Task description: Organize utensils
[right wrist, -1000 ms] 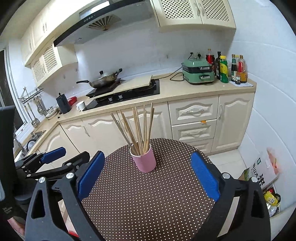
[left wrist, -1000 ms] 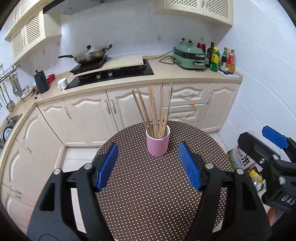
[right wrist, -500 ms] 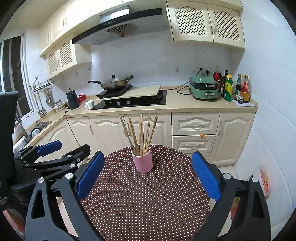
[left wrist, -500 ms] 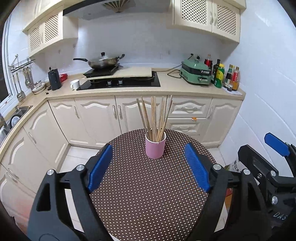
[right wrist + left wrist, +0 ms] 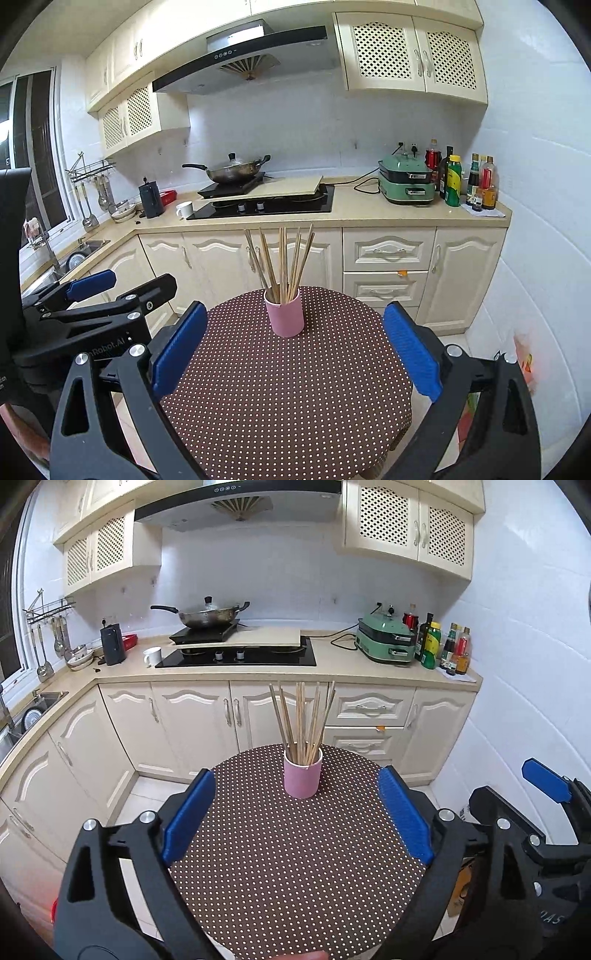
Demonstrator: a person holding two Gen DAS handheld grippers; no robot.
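A pink cup (image 5: 303,777) stands upright at the far side of a round table with a brown dotted cloth (image 5: 295,867). Several wooden chopsticks (image 5: 301,716) stand in it, fanned out. The cup (image 5: 285,314) and chopsticks (image 5: 282,258) also show in the right wrist view. My left gripper (image 5: 295,812) is open and empty, held above the near part of the table, short of the cup. My right gripper (image 5: 293,347) is open and empty too, beside the left one. The right gripper shows at the right edge of the left wrist view (image 5: 546,812).
Cream kitchen cabinets (image 5: 192,716) and a counter run behind the table. On the counter are a black hob (image 5: 236,657) with a wok (image 5: 210,614), a green cooker (image 5: 386,642) and several bottles (image 5: 443,646). A sink (image 5: 29,712) is at the left.
Both grippers have risen and pulled back from the table, tilting up. The cup now looks smaller and farther, and more of the upper kitchen shows. Both stayed open.
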